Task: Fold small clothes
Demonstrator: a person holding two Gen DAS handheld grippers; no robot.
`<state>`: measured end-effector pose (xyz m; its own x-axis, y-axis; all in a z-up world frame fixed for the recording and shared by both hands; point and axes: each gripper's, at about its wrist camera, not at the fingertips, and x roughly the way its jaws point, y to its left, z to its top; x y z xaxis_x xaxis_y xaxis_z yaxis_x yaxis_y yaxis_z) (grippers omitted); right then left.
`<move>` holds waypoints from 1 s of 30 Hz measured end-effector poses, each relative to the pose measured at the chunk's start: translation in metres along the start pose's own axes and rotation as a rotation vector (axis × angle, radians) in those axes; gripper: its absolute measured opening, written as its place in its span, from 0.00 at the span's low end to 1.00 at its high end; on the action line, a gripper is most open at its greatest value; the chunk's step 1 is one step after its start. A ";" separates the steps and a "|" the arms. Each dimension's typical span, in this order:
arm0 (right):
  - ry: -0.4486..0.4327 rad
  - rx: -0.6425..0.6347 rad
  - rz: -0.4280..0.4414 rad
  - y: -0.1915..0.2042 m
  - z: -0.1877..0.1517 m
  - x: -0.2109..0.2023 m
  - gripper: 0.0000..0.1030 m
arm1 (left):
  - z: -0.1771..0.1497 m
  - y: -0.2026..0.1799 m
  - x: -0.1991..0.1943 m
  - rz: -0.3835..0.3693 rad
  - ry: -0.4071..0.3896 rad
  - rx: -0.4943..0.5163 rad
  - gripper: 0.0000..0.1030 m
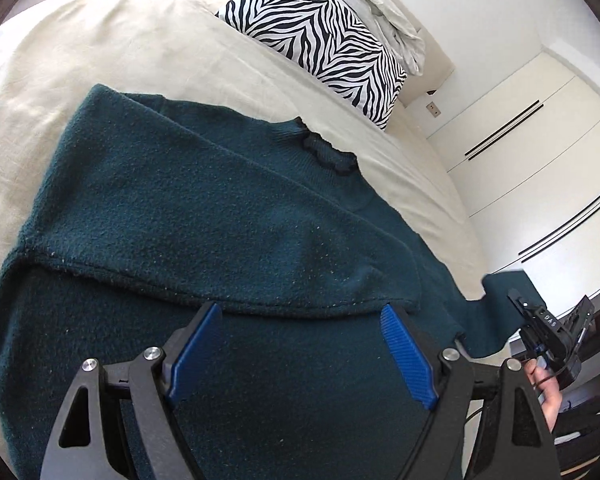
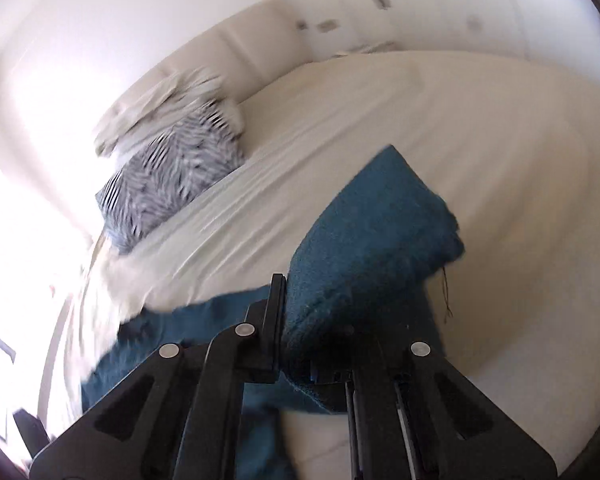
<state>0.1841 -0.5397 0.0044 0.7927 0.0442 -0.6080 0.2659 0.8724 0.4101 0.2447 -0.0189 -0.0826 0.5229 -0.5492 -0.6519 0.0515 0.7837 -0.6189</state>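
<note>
A dark teal fleece sweater (image 1: 188,208) lies on the cream bed sheet (image 1: 120,52), one sleeve folded across its body. My left gripper (image 1: 302,314) hovers open and empty just above the sweater's lower body, blue pads (image 1: 408,352) spread wide. My right gripper (image 2: 300,320) is shut on the other teal sleeve (image 2: 372,224) and holds it lifted above the bed. In the left wrist view the right gripper (image 1: 520,304) shows at the right edge with the sleeve end (image 1: 496,308) pinched in it. The right wrist view is motion-blurred.
A zebra-print pillow (image 1: 320,36) and rumpled beige bedding (image 1: 384,4) lie at the head of the bed. White wardrobe doors (image 1: 532,152) stand beyond the bed's right edge. The pillow also shows in the right wrist view (image 2: 172,184).
</note>
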 end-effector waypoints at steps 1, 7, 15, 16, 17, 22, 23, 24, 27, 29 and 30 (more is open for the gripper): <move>0.020 -0.121 0.012 0.041 -0.012 0.010 0.08 | 0.002 0.000 0.000 -0.019 0.002 -0.013 0.81; 0.131 -0.644 -0.043 0.230 -0.140 0.069 0.08 | 0.008 0.002 0.011 -0.121 0.073 -0.094 0.85; 0.148 -0.748 -0.073 0.233 -0.201 0.078 0.09 | 0.011 -0.017 0.046 -0.219 0.172 -0.152 0.90; 0.147 -0.737 -0.062 0.230 -0.199 0.076 0.09 | 0.012 -0.022 0.051 -0.232 0.176 -0.149 0.91; 0.146 -0.725 -0.056 0.225 -0.192 0.087 0.09 | 0.014 -0.026 0.057 -0.237 0.187 -0.146 0.91; 0.141 -0.682 -0.006 0.218 -0.188 0.086 0.10 | 0.020 -0.044 0.082 -0.250 0.266 -0.147 0.68; 0.146 -0.664 0.013 0.216 -0.187 0.085 0.10 | 0.020 -0.045 0.085 -0.268 0.275 -0.153 0.66; 0.157 -0.637 0.033 0.213 -0.186 0.084 0.11 | 0.021 -0.045 0.089 -0.285 0.287 -0.169 0.58; 0.170 -0.577 0.066 0.202 -0.182 0.080 0.11 | 0.021 -0.041 0.101 -0.290 0.323 -0.204 0.28; 0.171 -0.564 0.075 0.198 -0.180 0.078 0.12 | 0.021 -0.040 0.106 -0.294 0.335 -0.212 0.15; 0.174 -0.558 0.079 0.195 -0.180 0.075 0.13 | 0.021 -0.041 0.105 -0.300 0.335 -0.212 0.13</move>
<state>0.1970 -0.2787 -0.0839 0.6840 0.1575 -0.7123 -0.1567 0.9853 0.0674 0.3159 -0.1024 -0.1170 0.2074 -0.8318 -0.5150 -0.0347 0.5198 -0.8536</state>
